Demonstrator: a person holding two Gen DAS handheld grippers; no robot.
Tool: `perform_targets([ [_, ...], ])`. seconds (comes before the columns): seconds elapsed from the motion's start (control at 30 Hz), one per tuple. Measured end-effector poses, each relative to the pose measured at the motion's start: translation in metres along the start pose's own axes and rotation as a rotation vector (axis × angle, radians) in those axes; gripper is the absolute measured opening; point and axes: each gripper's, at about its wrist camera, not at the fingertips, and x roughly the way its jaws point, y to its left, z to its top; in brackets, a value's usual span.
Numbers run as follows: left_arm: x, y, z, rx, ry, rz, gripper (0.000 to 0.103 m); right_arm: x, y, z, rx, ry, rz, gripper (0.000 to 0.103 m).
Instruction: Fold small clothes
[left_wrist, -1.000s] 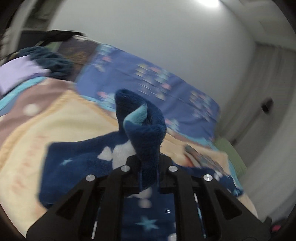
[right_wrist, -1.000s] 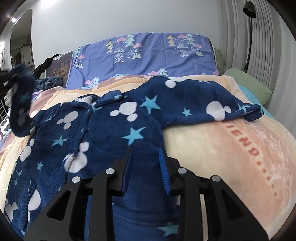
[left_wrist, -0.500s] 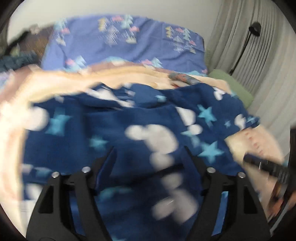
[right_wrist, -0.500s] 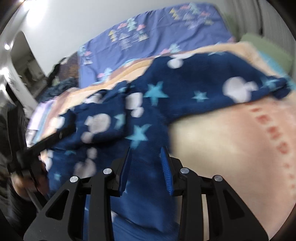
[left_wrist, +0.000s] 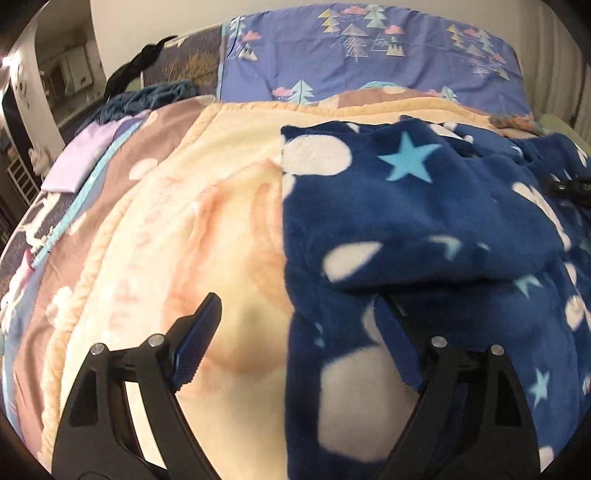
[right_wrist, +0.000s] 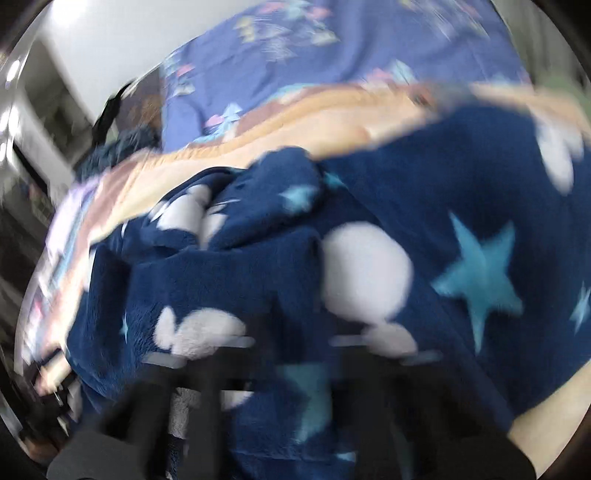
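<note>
A navy fleece garment (left_wrist: 424, 229), printed with white blobs and pale blue stars, lies across a peach blanket (left_wrist: 192, 206) on a bed, filling the right half of the left wrist view, with one sleeve already laid over the body; the left gripper (left_wrist: 299, 328), at lower centre, has just been opening and now stands wide, one finger over bare blanket, the other over fleece, the garment's left edge running up between them but nothing pinched. In the right wrist view, heavily blurred, the right gripper (right_wrist: 280, 354) sits low in the frame amid the fleece; its jaws have just been closing and appear nearly together, though whether any cloth is caught between them cannot be told. A patterned blue pillow (left_wrist: 369, 48) lines the top of the frame. The fold likely goes best if the left gripper takes the edge squarely, through both layers; a shallow bite on plush fabric may slip, and dragging could undo the sleeve.
</note>
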Motion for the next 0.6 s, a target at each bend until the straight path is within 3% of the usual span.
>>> perform_targets([
  [0.1, 0.004, 0.001, 0.004, 0.007, -0.019, 0.081, 0.086, -0.041, -0.001, 0.010, 0.005, -0.157, -0.020, 0.008],
  [0.17, 0.008, 0.000, 0.004, 0.001, -0.007, 0.102, 0.086, -0.052, -0.010, 0.013, 0.006, -0.230, -0.138, 0.009],
  [0.2, 0.011, 0.003, 0.003, -0.007, -0.002, 0.098, 0.086, -0.047, -0.018, 0.013, 0.009, -0.221, -0.184, 0.011],
  [0.3, 0.010, 0.009, 0.002, -0.030, -0.004, 0.088, 0.086, -0.005, -0.055, 0.002, 0.069, 0.035, -0.218, 0.019],
  [0.37, 0.005, 0.012, 0.001, -0.034, -0.017, 0.085, 0.086, -0.015, -0.068, -0.009, 0.148, -0.004, -0.154, 0.019],
  [0.43, -0.004, 0.013, 0.001, -0.036, -0.031, 0.080, 0.081, -0.033, -0.066, -0.014, 0.137, -0.044, -0.098, 0.022],
  [0.47, -0.013, 0.012, 0.003, -0.043, -0.045, 0.058, 0.066, -0.041, -0.062, -0.015, 0.113, -0.058, -0.048, 0.022],
  [0.5, -0.023, 0.011, 0.004, -0.056, -0.056, 0.027, 0.041, -0.048, -0.056, -0.018, 0.089, -0.068, 0.007, 0.022],
  [0.53, -0.032, 0.008, 0.005, -0.067, -0.066, -0.006, 0.032, -0.055, -0.047, -0.022, 0.057, -0.062, 0.079, 0.022],
  [0.6, -0.054, -0.005, 0.013, -0.089, -0.112, -0.106, 0.027, -0.054, -0.032, -0.028, 0.003, -0.005, 0.132, 0.022],
])
